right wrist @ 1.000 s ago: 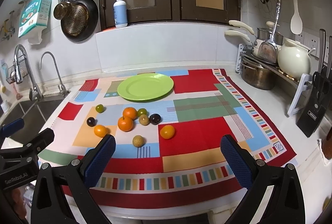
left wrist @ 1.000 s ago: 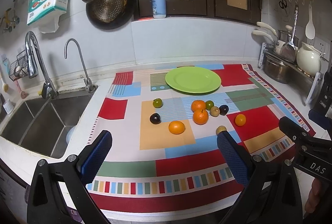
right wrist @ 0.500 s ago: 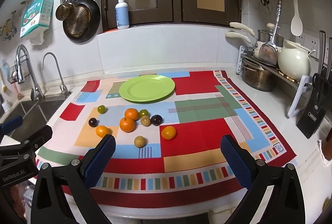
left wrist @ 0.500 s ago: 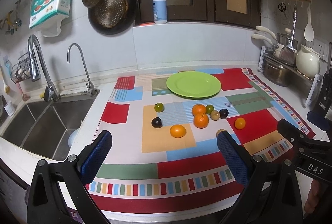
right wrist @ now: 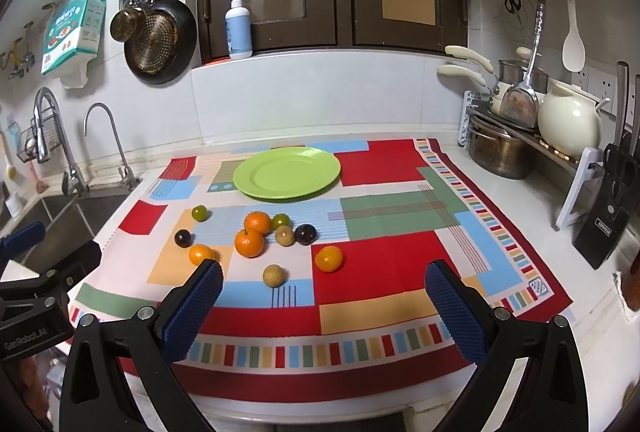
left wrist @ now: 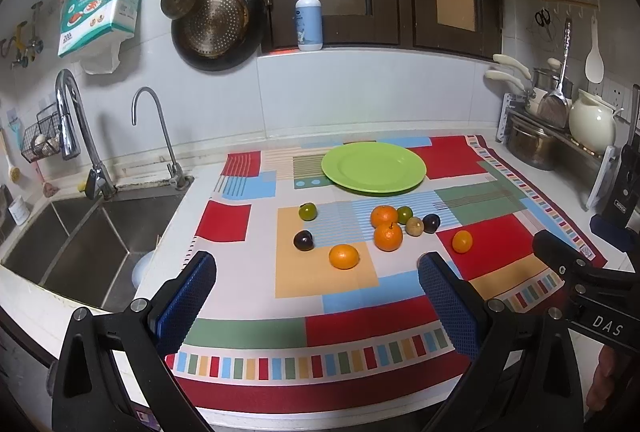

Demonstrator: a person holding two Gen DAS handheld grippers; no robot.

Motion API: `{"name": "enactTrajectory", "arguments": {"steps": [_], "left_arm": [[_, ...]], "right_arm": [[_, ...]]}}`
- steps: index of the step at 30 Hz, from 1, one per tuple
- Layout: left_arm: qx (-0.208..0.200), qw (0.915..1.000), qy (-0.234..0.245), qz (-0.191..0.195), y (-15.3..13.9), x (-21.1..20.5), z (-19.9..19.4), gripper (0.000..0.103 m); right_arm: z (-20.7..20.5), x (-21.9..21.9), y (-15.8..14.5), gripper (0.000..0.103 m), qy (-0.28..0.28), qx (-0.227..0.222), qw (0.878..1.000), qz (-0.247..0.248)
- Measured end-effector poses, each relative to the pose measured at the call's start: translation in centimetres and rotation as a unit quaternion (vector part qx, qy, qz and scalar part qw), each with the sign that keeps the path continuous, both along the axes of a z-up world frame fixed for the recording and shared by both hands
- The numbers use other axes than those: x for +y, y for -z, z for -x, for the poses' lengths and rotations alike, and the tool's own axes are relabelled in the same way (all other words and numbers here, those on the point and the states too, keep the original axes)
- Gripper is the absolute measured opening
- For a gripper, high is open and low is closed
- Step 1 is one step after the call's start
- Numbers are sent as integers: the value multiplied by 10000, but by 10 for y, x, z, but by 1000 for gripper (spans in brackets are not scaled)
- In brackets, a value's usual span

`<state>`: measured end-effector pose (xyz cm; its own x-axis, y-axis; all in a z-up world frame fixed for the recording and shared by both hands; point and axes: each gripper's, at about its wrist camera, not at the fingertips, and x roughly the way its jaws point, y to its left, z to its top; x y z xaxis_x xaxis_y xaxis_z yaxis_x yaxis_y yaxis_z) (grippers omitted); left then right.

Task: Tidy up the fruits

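A green plate (left wrist: 373,167) (right wrist: 287,172) sits empty at the back of a colourful cloth (left wrist: 460,156) (right wrist: 384,264). In front of it lie several small fruits: oranges (left wrist: 387,236) (right wrist: 249,242), dark plums (left wrist: 303,240) (right wrist: 306,233), green limes (left wrist: 307,211) (right wrist: 199,212) and tan round fruits (right wrist: 274,275). My left gripper (left wrist: 316,294) is open above the cloth's near edge, nothing between its fingers. My right gripper (right wrist: 323,296) is open too, also near the front edge, with the tan fruit just beyond it.
A steel sink (left wrist: 76,236) with two taps (left wrist: 72,128) lies left of the cloth. Pots and a cream kettle (right wrist: 568,124) stand on a rack at the right, with a knife block (right wrist: 608,228) nearer. Pans (left wrist: 218,24) hang on the wall.
Both grippers have tilted or drawn back slightly, so the fruits and plate sit a little lower in both views. Nothing on the cloth has moved; both stay open.
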<state>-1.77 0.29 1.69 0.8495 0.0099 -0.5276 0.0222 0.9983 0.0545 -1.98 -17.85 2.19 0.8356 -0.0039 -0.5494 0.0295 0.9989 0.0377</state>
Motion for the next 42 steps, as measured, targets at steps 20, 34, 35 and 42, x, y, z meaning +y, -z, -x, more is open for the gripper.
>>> {"name": "enactTrajectory", "arguments": {"steps": [20, 34, 35, 42], "left_arm": [[-57, 10000, 42, 19, -3, 0, 0, 103], [87, 9998, 182, -22, 10, 4, -18, 103], [104, 9997, 204, -24, 12, 4, -20, 102], [344, 9984, 451, -21, 28, 9, -46, 90]], "right_arm": [[-1, 1, 1, 102, -49, -13, 10000, -33], [-15, 7, 9, 102, -120, 124, 9998, -19], [-17, 8, 11, 102, -134, 142, 9998, -19], [-36, 19, 26, 97, -238, 410, 9989, -47]]}}
